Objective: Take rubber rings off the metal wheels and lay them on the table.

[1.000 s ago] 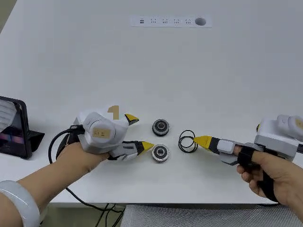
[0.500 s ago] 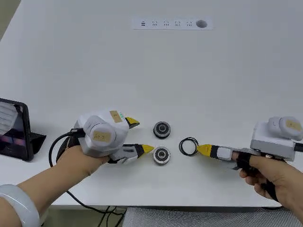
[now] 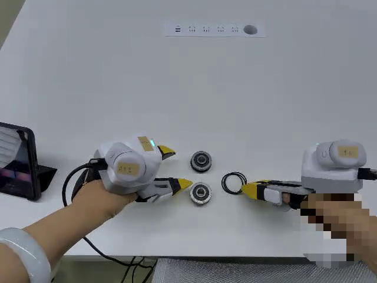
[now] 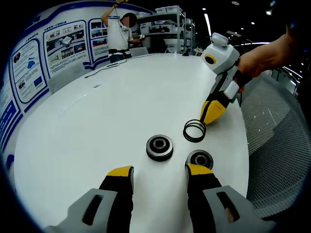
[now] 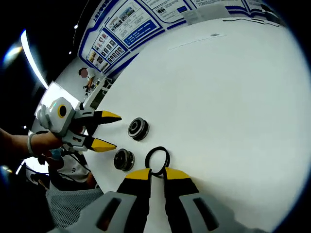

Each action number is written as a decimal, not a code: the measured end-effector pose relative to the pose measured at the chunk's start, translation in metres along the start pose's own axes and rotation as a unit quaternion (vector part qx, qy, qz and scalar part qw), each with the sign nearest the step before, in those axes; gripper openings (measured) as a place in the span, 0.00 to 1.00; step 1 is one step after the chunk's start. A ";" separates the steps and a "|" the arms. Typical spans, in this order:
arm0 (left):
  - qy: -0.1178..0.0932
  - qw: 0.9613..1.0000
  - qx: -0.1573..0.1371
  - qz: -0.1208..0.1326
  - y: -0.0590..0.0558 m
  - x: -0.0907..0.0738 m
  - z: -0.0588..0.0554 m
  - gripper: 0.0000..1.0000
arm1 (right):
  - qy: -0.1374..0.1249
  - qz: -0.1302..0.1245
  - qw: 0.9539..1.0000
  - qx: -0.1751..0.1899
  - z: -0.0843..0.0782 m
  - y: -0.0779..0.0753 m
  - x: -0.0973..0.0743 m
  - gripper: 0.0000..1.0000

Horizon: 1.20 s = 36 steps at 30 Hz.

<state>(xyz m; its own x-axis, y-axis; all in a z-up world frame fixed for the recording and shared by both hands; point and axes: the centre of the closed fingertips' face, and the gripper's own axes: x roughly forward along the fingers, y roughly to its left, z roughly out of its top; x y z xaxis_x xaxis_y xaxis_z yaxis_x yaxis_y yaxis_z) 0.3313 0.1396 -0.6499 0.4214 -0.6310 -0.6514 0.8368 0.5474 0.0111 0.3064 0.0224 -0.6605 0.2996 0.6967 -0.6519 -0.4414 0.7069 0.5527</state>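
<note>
Near the lower middle of the head view, on a white table (image 3: pixel 177 88), two thin black rubber rings (image 3: pixel 234 182) lie overlapped so they read almost as one small hoop. Just left of them are two small silver discs with dark centres, lying flat and apart from each other: the upper metal wheel (image 3: pixel 201 161) and the lower metal wheel (image 3: pixel 200 193). A second ago the rings showed as two clearly offset loops at the right gripper's tip; now they sit closer together and flat on the table. The right gripper (image 3: pixel 247 188) has since rolled so that its white body stands upright above the hand. It reaches in from the lower right and points left, its yellow tips at the rings' right edge. In the right gripper view its jaws are nearly together with a thin slit between them, and the rings' near edge is at the tips. I cannot tell whether they pinch it. The left gripper (image 3: pixel 177 168) is much where it was, held by the left hand (image 3: pixel 97 197) at the lower left and pointing right. Its jaws are spread wide and hold nothing. The lower tip is just beside the lower wheel. A dark tablet (image 3: pixel 15 159) stands at the left edge, and a white power strip (image 3: pixel 213 29) lies at the top centre.
</note>
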 end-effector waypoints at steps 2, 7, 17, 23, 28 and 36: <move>-0.001 1.000 0.000 0.000 0.000 0.000 0.001 0.44 | -0.003 0.000 1.000 0.000 0.001 -0.001 -0.001 0.16; -0.006 1.000 0.001 -0.001 -0.001 0.000 0.007 0.44 | 0.007 0.002 0.999 -0.036 0.000 -0.001 -0.005 0.18; -0.014 1.000 0.008 -0.007 -0.004 0.005 0.017 0.38 | -0.004 -0.001 0.999 -0.049 0.013 0.002 -0.001 0.18; -0.014 1.000 0.012 -0.008 -0.003 0.009 0.022 0.36 | -0.012 0.006 0.999 -0.046 0.021 0.008 0.006 0.16; -0.015 1.000 0.017 -0.007 -0.003 0.012 0.025 0.30 | -0.017 0.014 0.999 -0.038 0.025 0.014 0.011 0.15; -0.011 1.000 0.026 -0.009 -0.004 0.019 0.029 0.25 | -0.027 0.023 0.999 -0.028 0.032 0.023 0.017 0.14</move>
<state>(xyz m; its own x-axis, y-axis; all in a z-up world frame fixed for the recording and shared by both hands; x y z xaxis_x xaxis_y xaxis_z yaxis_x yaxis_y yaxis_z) 0.3463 0.1098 -0.6401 0.4125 -0.6527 -0.6355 0.8613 0.5067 0.0388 0.3283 0.0544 -0.6423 0.3229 0.7344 -0.5970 -0.5017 0.6677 0.5500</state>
